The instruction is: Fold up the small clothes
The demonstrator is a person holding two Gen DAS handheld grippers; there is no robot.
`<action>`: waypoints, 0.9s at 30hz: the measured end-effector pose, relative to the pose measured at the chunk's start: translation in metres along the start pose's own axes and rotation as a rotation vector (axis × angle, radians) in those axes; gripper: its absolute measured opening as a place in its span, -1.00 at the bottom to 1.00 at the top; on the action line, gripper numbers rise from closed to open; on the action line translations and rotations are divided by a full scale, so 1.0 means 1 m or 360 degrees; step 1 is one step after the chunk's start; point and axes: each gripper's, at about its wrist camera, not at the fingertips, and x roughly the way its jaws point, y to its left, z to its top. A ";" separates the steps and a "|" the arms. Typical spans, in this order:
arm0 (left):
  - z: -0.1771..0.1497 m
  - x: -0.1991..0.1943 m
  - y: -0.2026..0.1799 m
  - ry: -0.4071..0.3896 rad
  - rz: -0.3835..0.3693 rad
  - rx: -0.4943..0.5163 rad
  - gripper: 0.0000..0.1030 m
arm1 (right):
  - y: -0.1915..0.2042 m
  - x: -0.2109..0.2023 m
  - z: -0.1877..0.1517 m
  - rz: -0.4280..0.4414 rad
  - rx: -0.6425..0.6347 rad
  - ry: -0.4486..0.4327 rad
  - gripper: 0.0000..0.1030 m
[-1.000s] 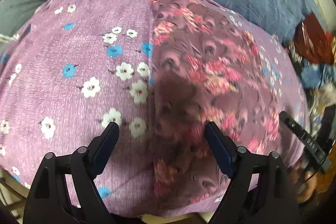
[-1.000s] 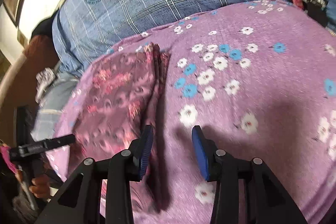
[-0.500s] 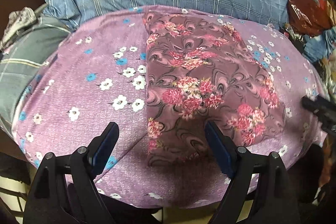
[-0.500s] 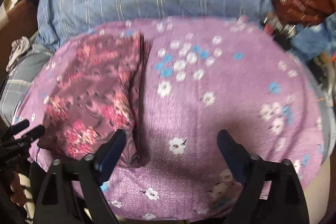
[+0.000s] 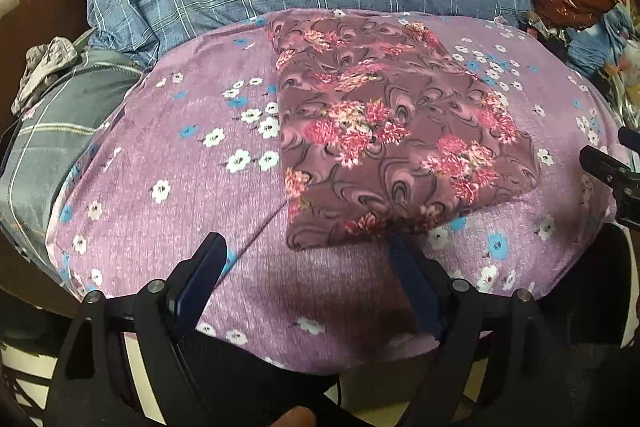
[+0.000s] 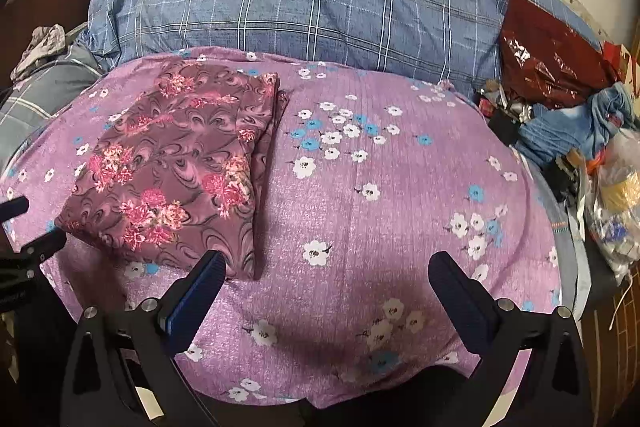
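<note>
1. Both claws have pulled back from the folded floral garment [image 5: 396, 139]; left claw [image 5: 308, 279] and right claw [image 6: 326, 291] are spread, holding nothing.
2. Garment lies flat on the purple flowered cloth [image 6: 380, 219].
3. Judgement: this fold appears complete.

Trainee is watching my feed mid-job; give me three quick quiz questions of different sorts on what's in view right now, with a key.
1. True or false: the left gripper is shut on the folded maroon floral cloth.
2. Multiple choice: in the right wrist view, the folded maroon floral cloth lies on the purple flowered sheet to which side of the right gripper? A) left B) right C) directly between its fingers
3. Fill in: behind the purple flowered sheet lies a blue ____ fabric with a round emblem.

Key: 1 false, both grippers are open and hold nothing; 2 A; 3 plaid (checked).
</note>
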 end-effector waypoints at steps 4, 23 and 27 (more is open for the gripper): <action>-0.002 -0.004 -0.001 0.0001 -0.0020 -0.0011 0.65 | -0.001 -0.004 -0.004 -0.0003 0.0030 -0.0001 0.99; 0.003 -0.016 -0.022 -0.0022 -0.0071 0.0053 0.65 | -0.012 0.012 -0.015 0.0015 0.0104 0.0089 0.99; 0.005 -0.023 -0.023 -0.0035 -0.0188 0.0027 0.65 | -0.013 0.013 -0.015 0.0002 0.0107 0.0082 0.99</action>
